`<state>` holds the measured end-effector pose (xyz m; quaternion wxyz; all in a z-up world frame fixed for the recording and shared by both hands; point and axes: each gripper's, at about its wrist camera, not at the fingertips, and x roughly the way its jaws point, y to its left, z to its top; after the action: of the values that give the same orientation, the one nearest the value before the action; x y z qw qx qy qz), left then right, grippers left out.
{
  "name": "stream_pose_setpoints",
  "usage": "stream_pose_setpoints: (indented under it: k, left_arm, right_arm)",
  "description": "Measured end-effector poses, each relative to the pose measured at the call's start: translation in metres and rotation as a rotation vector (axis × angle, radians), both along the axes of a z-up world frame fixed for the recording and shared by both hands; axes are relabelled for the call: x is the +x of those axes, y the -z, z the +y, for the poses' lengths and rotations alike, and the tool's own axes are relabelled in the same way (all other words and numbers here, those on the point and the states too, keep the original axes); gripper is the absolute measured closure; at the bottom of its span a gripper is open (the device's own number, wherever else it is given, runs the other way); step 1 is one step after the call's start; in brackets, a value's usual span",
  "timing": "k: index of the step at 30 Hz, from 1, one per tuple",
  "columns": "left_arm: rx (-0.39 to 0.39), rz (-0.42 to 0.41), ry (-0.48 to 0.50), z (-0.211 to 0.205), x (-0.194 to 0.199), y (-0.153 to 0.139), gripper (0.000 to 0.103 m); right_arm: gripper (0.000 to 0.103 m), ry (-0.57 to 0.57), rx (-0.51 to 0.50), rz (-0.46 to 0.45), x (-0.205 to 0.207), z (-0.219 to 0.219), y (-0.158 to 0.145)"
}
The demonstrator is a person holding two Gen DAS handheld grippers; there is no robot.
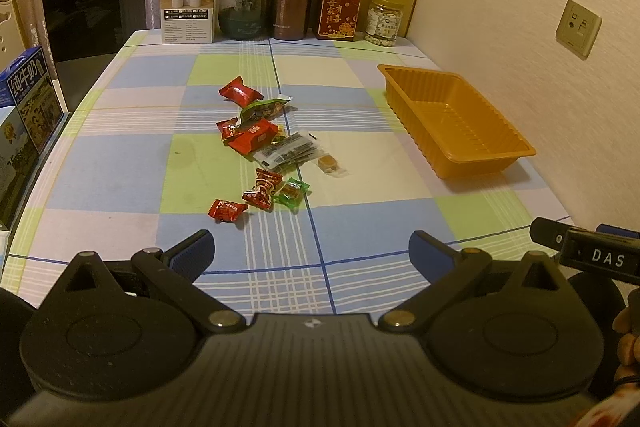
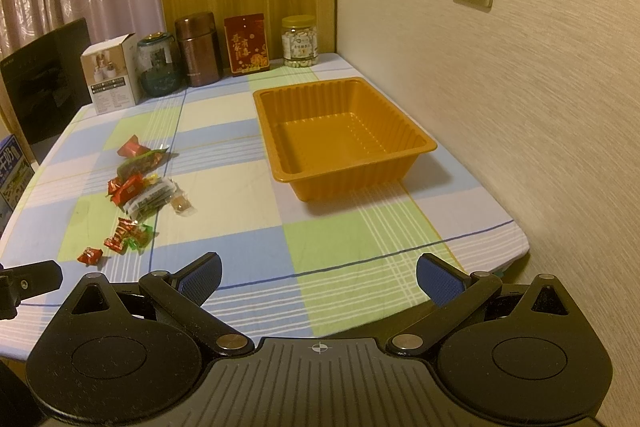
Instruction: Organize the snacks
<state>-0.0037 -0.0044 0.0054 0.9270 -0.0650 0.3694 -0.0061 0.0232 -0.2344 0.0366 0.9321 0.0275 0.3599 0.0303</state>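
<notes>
In the left wrist view the left gripper (image 1: 310, 253) fills the bottom of the frame, its blue-padded fingers (image 1: 196, 253) spread wide with nothing between them, held above the near edge of a table covered in a checked tablecloth (image 1: 120, 155) of blue, green and pale squares. The snacks (image 1: 266, 147) lie loose in a scattered line at the centre of the frame: red-wrapped candies (image 1: 226, 209) nearest the gripper, a green-wrapped sweet (image 1: 294, 191) just beside them, a clear packet with dark print (image 1: 288, 153) in the middle, a larger red packet (image 1: 252, 137) touching it, a green packet (image 1: 262, 108) above that and another red candy (image 1: 240, 91) farthest up. An orange plastic tray (image 1: 516, 149) stands at the right of the frame, well apart from the snacks, near the wall. In the right wrist view the right gripper (image 2: 318, 277) sits at the bottom of the frame, its fingers (image 2: 438, 283) likewise spread wide and empty; the same tray (image 2: 416, 143) is in the centre there and the snacks (image 2: 138, 195) are at the left. Along the top of the table, in a row, stand a white carton (image 1: 190, 5), a dark glass jar (image 1: 243, 7), a brown canister (image 1: 291, 3), a red box with gold characters (image 1: 340, 11) and a clear jar with a yellow lid (image 1: 385, 21). Milk cartons (image 1: 28, 99) stand at the left edge.
</notes>
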Motion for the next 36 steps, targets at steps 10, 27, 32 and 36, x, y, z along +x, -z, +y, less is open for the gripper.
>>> stream_pose_setpoints:
  k: [10, 27, 32, 36]
  left_arm:
    - [-0.003, 0.000, -0.001, -0.001, 0.000, 0.000, 0.000]
    - [-0.016, -0.007, -0.015, 0.006, 0.002, 0.000, 0.000]
    - [0.001, -0.005, -0.028, 0.017, 0.007, 0.003, 0.000]
    - [0.022, 0.006, -0.046, 0.032, 0.015, 0.011, 0.000]
  right_arm:
    - [0.000, 0.000, -0.001, 0.000, 0.000, 0.001, 0.000]
    - [0.000, -0.012, 0.035, -0.022, 0.002, 0.001, -0.001]
    - [0.000, -0.043, 0.042, -0.041, 0.004, 0.009, 0.001]
    - [0.000, -0.083, 0.048, -0.048, 0.011, 0.019, 0.007]
